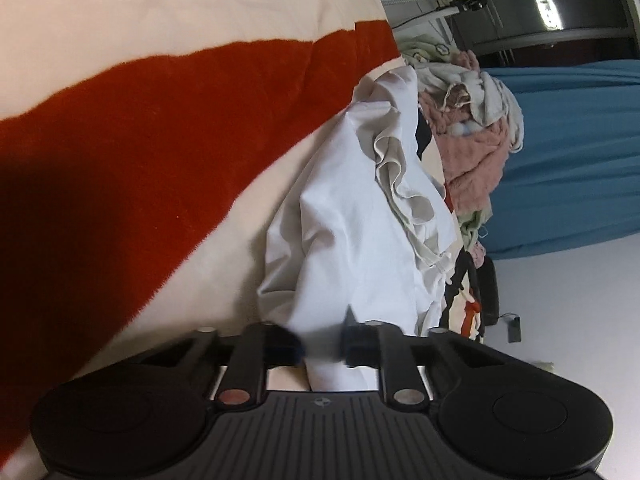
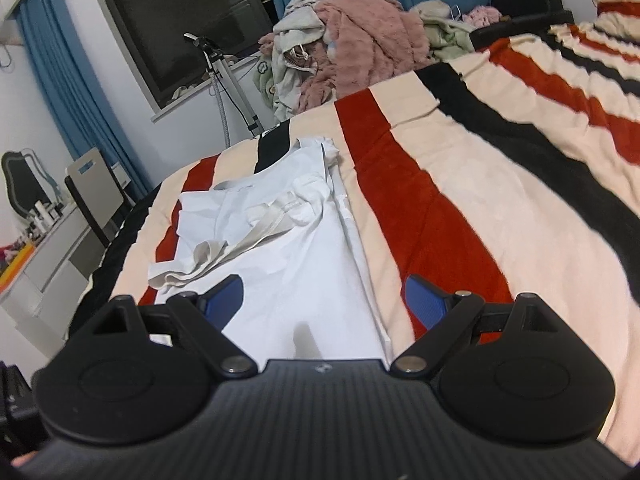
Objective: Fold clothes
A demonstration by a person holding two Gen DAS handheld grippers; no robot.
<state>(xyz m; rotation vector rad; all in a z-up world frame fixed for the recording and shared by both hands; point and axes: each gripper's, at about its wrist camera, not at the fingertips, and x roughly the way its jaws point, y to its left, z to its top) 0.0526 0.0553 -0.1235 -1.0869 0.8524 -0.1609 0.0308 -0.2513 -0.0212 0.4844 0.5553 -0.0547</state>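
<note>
A white garment (image 2: 288, 248) with grey ruffled trim (image 2: 224, 252) lies partly folded on a striped blanket (image 2: 480, 200) on the bed. My right gripper (image 2: 324, 300) is open just above the garment's near end, blue pads (image 2: 424, 304) spread wide. In the left wrist view the same white garment (image 1: 352, 224) runs up from my left gripper (image 1: 322, 346), whose jaws stand close together with a fold of the white fabric between them.
A pile of unfolded clothes (image 2: 352, 48), pink and grey, sits at the bed's far end; it also shows in the left wrist view (image 1: 472, 128). A tripod (image 2: 228, 80), a chair (image 2: 96, 192) and a desk stand left of the bed. Blue curtains hang behind.
</note>
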